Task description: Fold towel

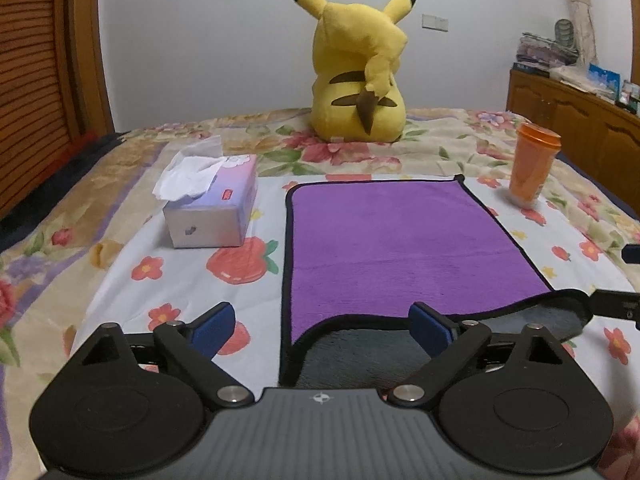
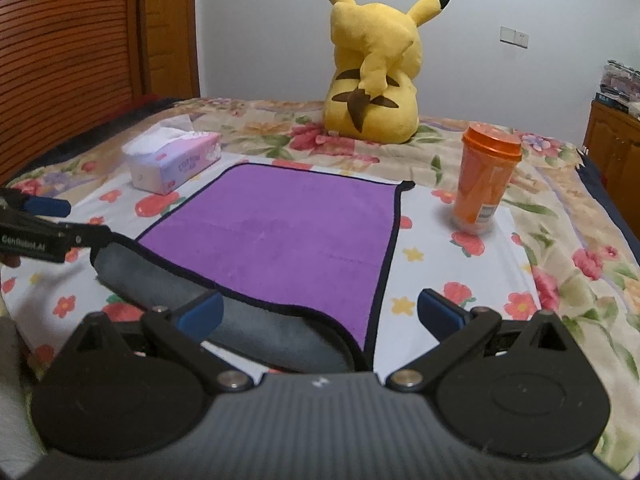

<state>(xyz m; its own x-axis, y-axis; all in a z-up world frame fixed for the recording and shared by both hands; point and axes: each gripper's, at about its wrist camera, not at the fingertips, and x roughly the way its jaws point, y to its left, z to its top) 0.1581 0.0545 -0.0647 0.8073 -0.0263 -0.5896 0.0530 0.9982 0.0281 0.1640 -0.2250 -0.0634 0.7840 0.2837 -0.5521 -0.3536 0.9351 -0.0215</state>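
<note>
A purple towel with black trim lies flat on the floral bed; it also shows in the right wrist view. Its near edge is curled over, showing the grey underside. My left gripper is open, its jaws either side of the towel's near left corner. My right gripper is open, its jaws either side of the near right corner. Each gripper shows in the other's view, the right at the right edge and the left at the left edge.
A tissue box stands left of the towel. An orange lidded cup stands to its right. A yellow Pikachu plush sits behind. A wooden cabinet stands at the far right.
</note>
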